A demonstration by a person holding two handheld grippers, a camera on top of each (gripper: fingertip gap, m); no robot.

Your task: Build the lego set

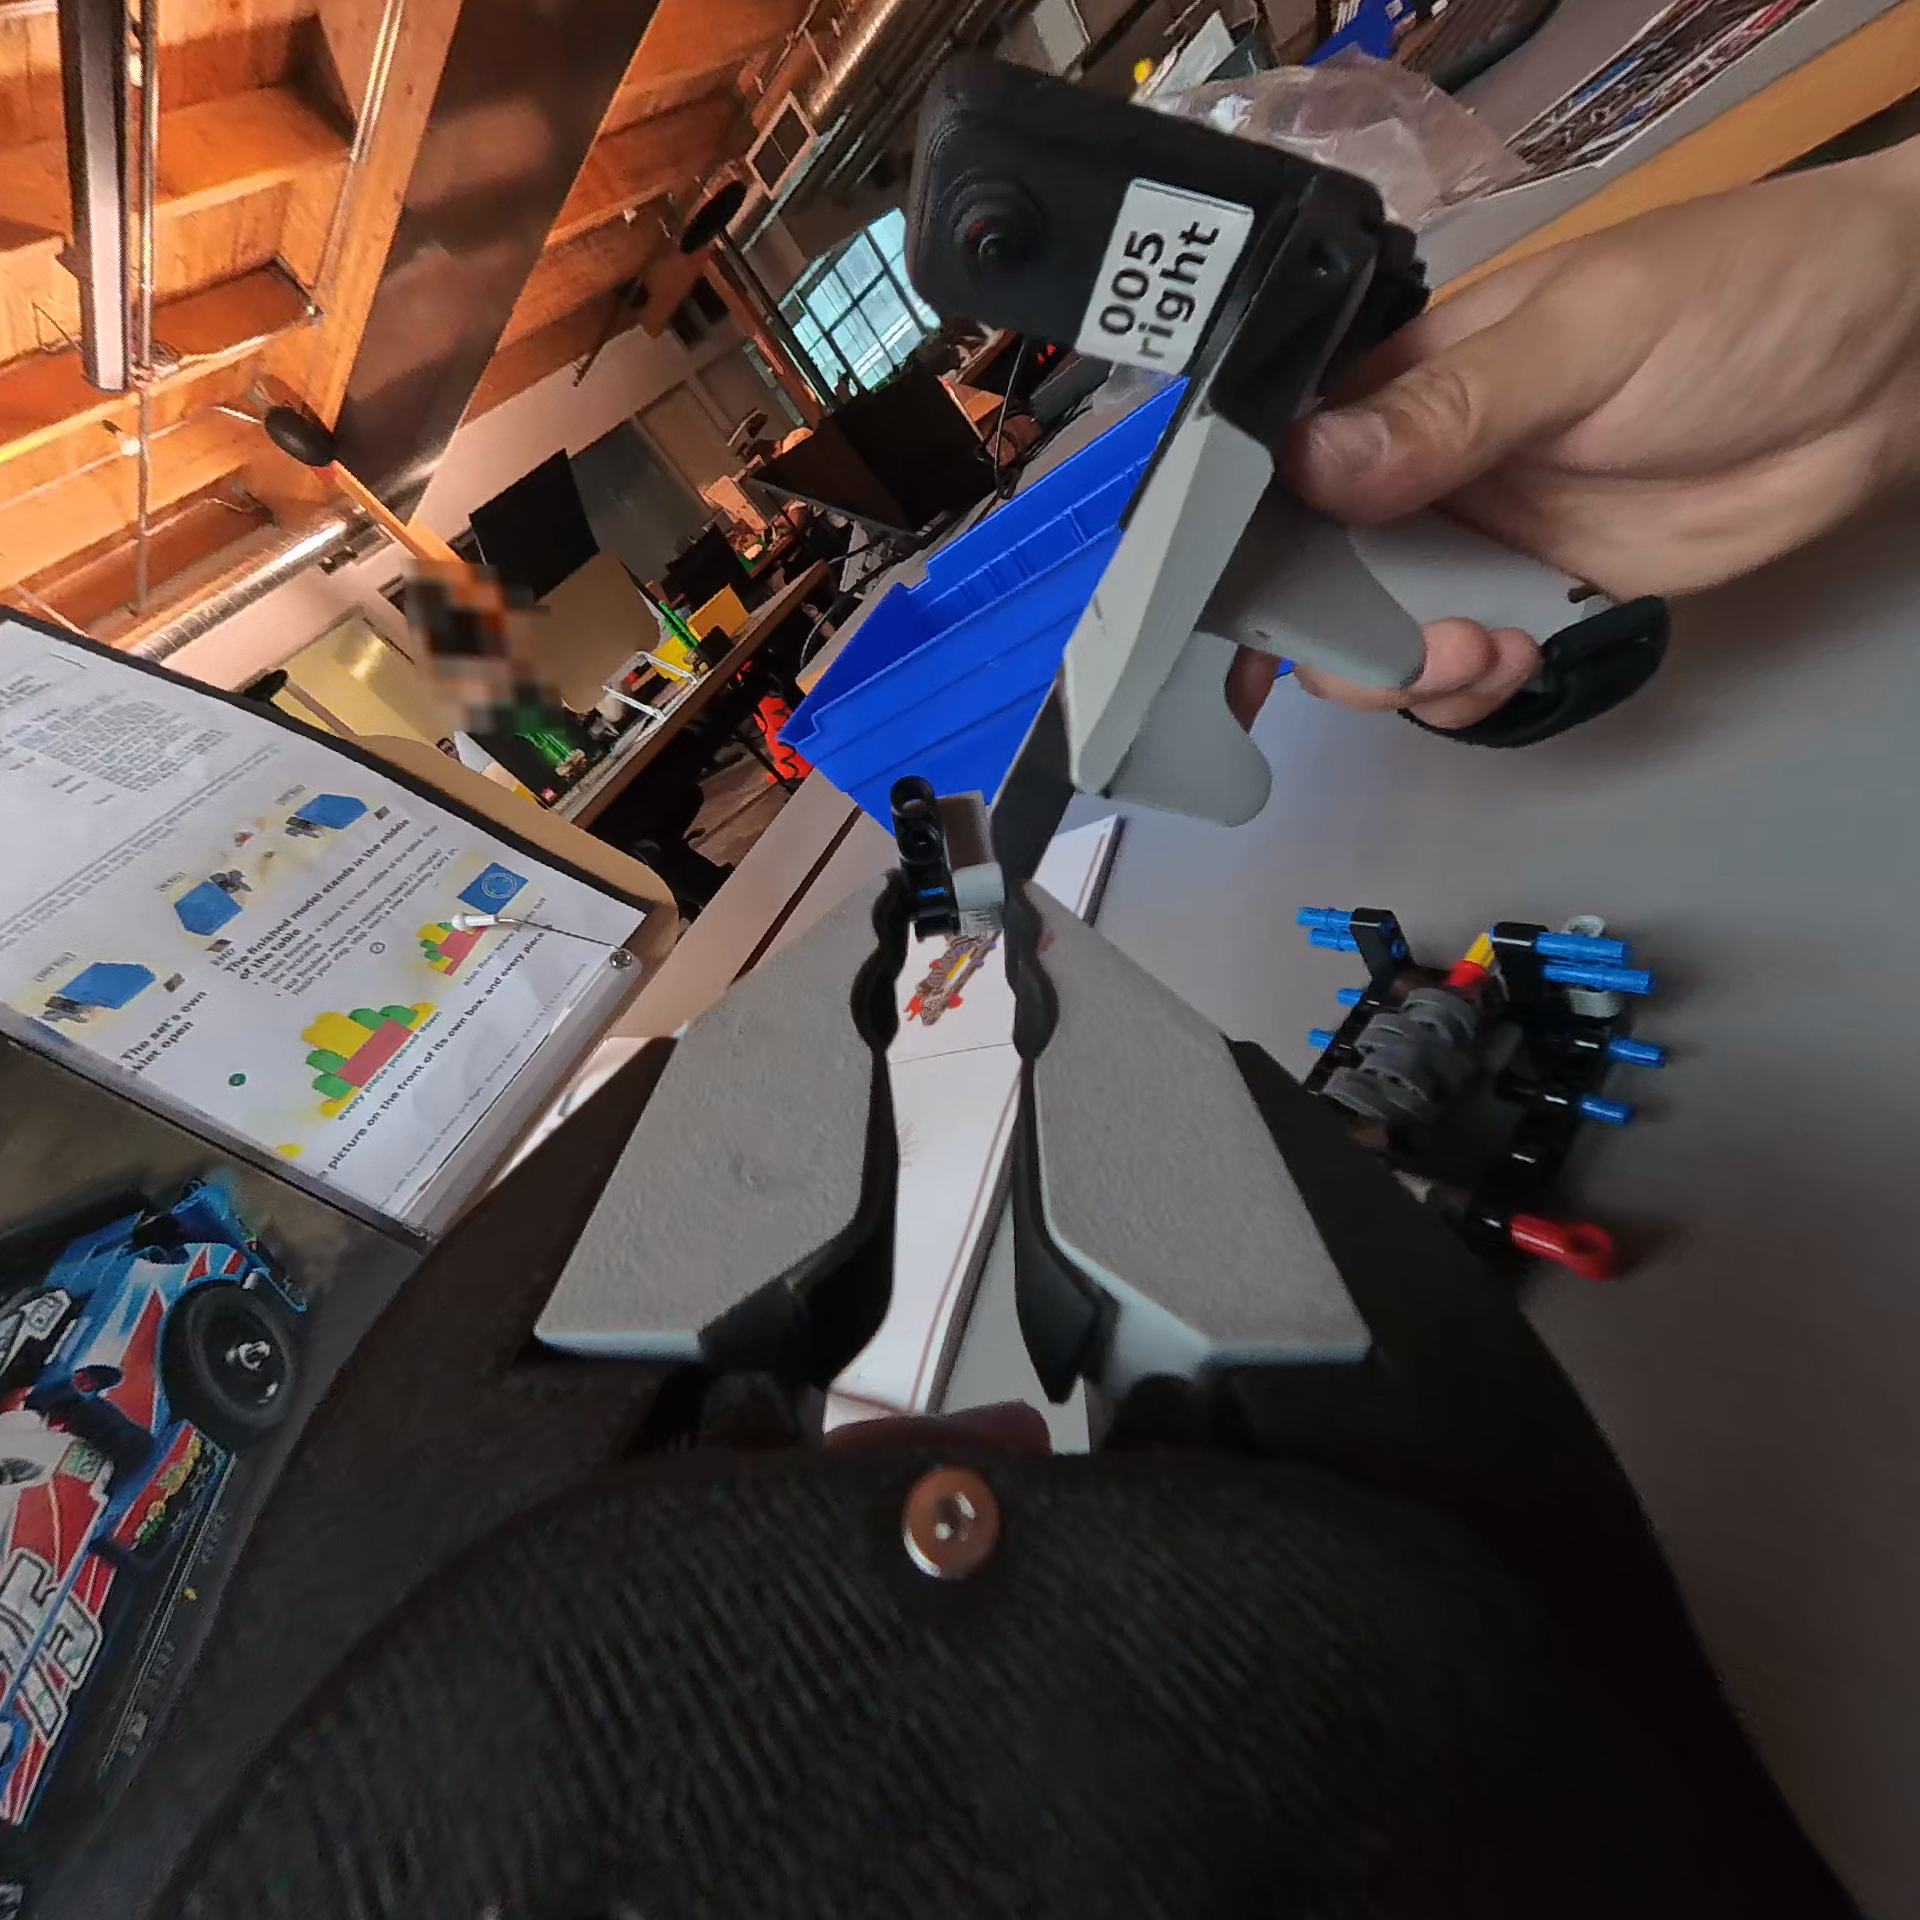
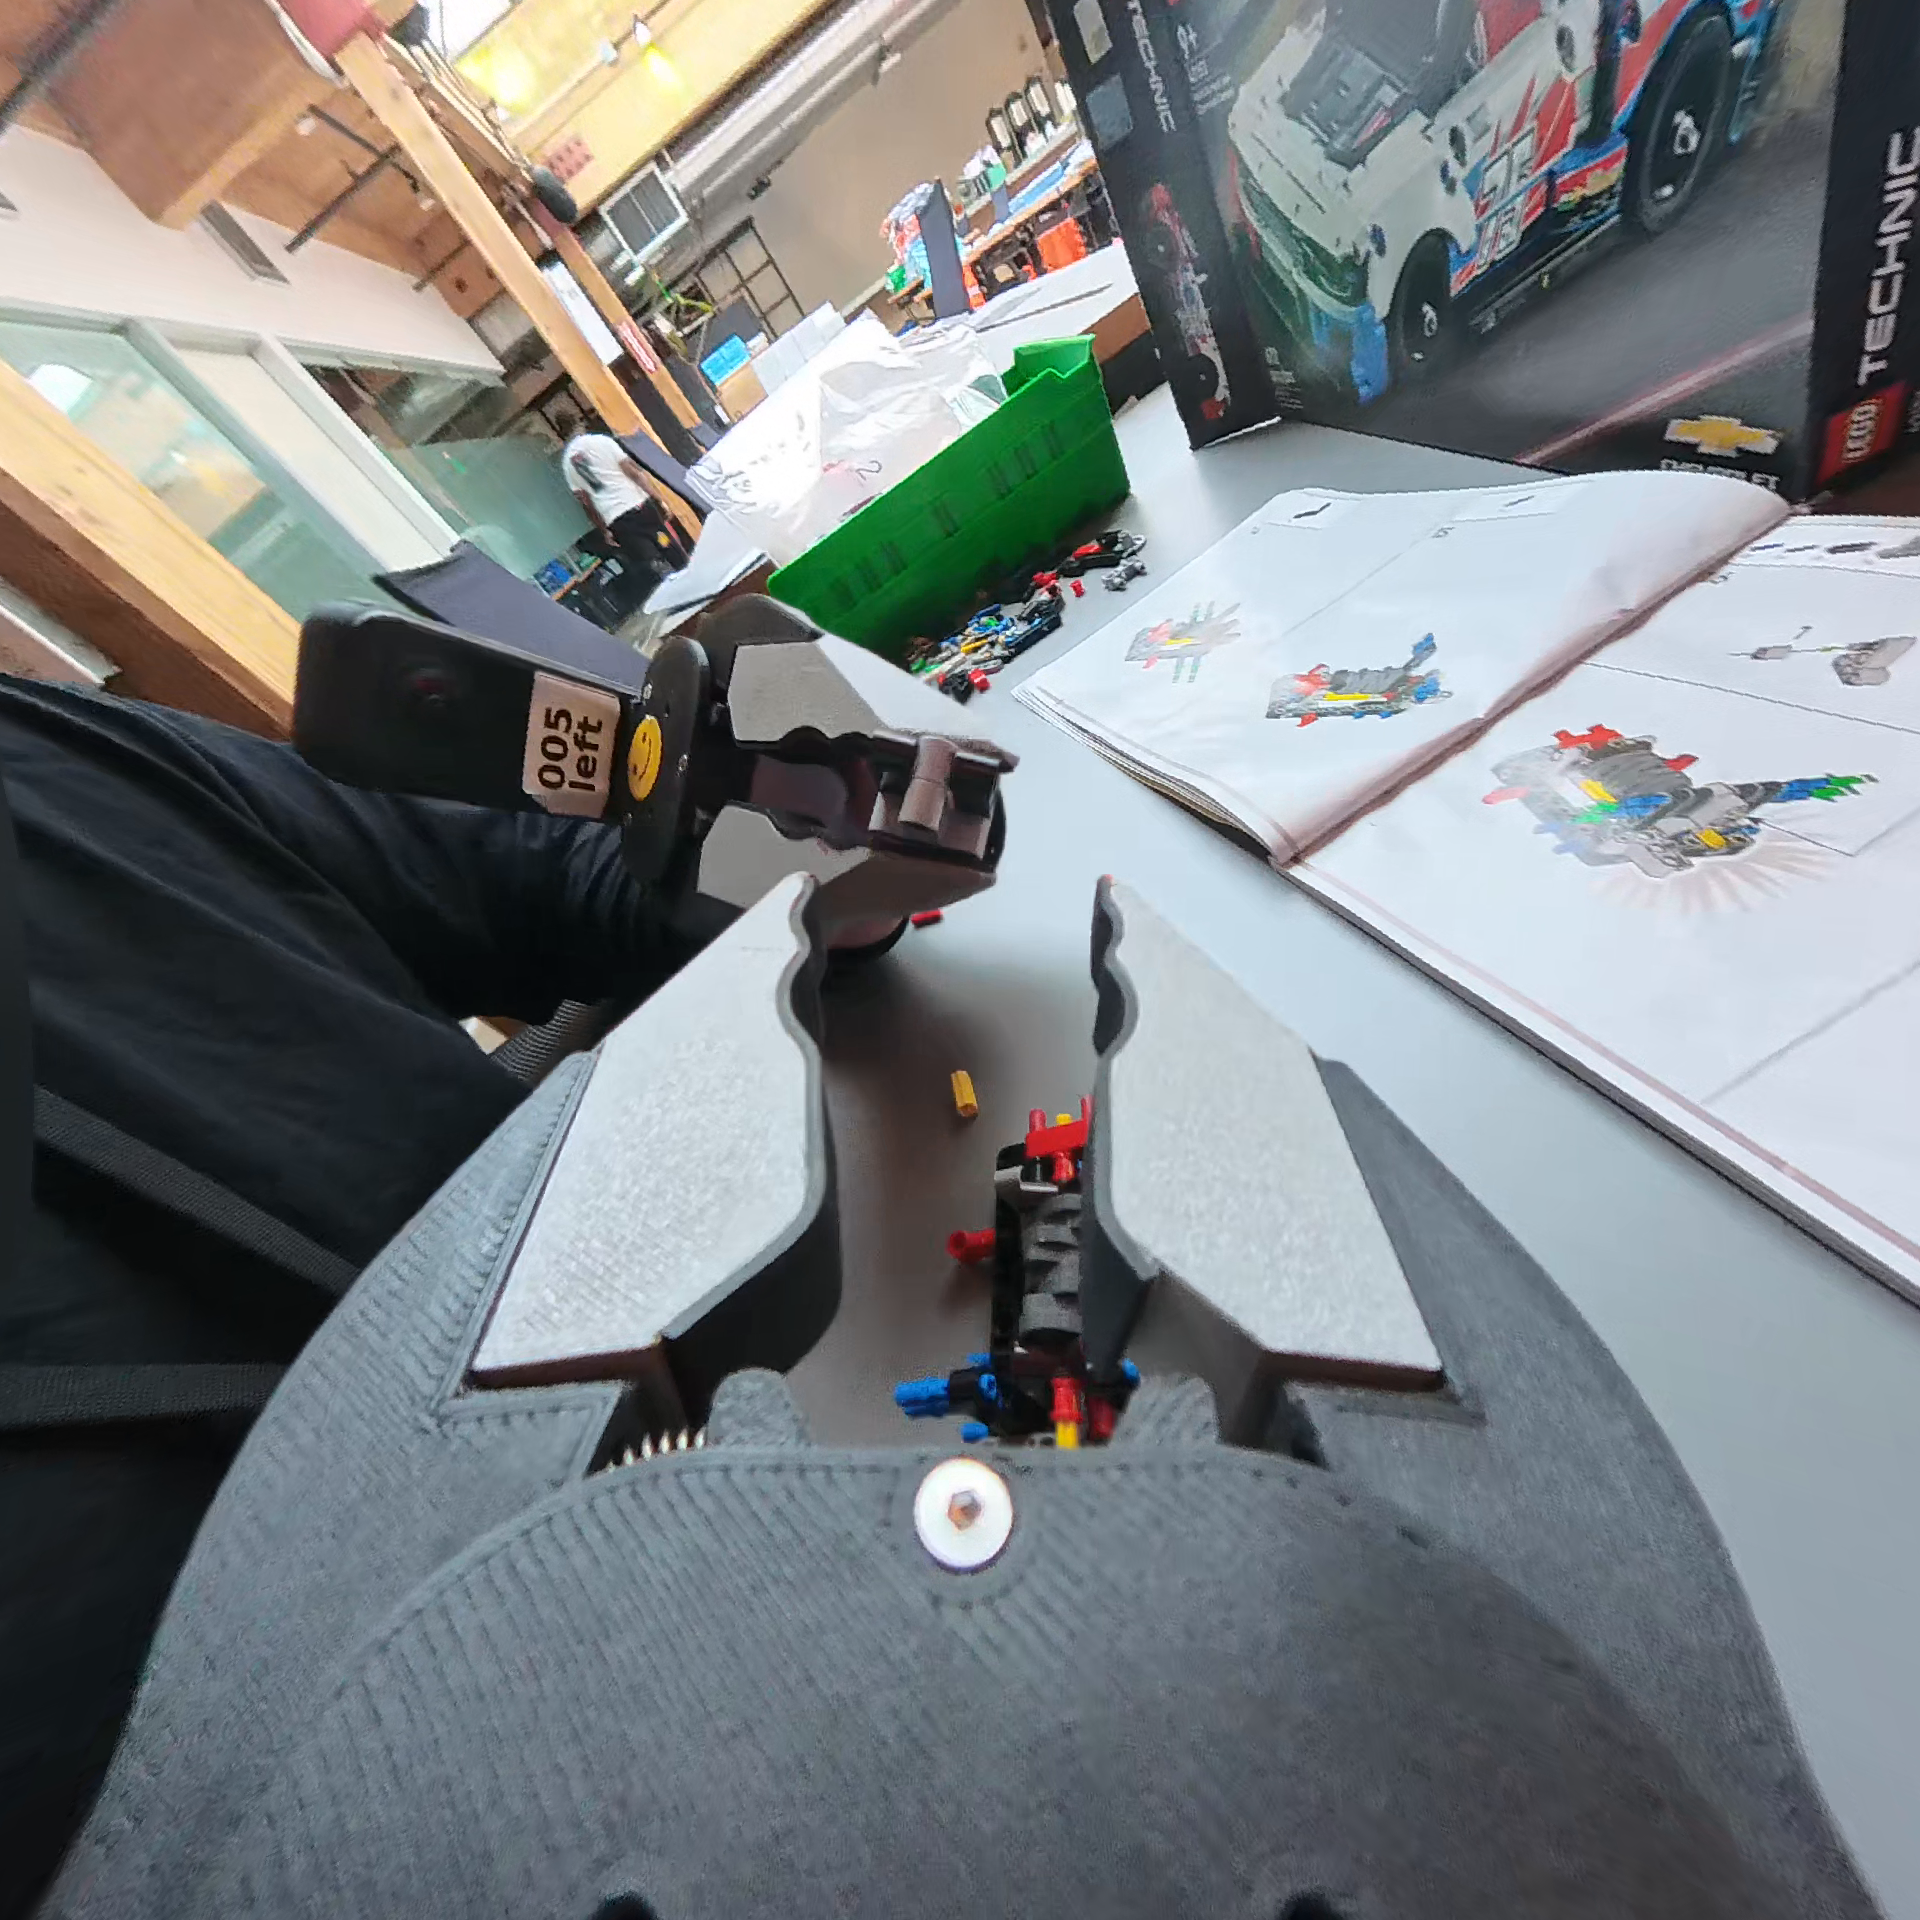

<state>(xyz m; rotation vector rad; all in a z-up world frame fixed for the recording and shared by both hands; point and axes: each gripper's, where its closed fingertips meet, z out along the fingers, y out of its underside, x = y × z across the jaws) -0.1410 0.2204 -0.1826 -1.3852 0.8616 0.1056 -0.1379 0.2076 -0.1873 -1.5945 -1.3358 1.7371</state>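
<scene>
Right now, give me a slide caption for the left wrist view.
Left tongs pinch a small black-and-grey piece while the half-built assembly lies on the grey table.

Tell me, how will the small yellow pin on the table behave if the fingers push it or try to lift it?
The yellow pin looks like a short round peg lying on its side, so a push would probably make it roll over the smooth table. It is tiny and plastic, so likely very light and stiff. Between the wide-open fingers of the right gripper it may slip or flick away.
</scene>
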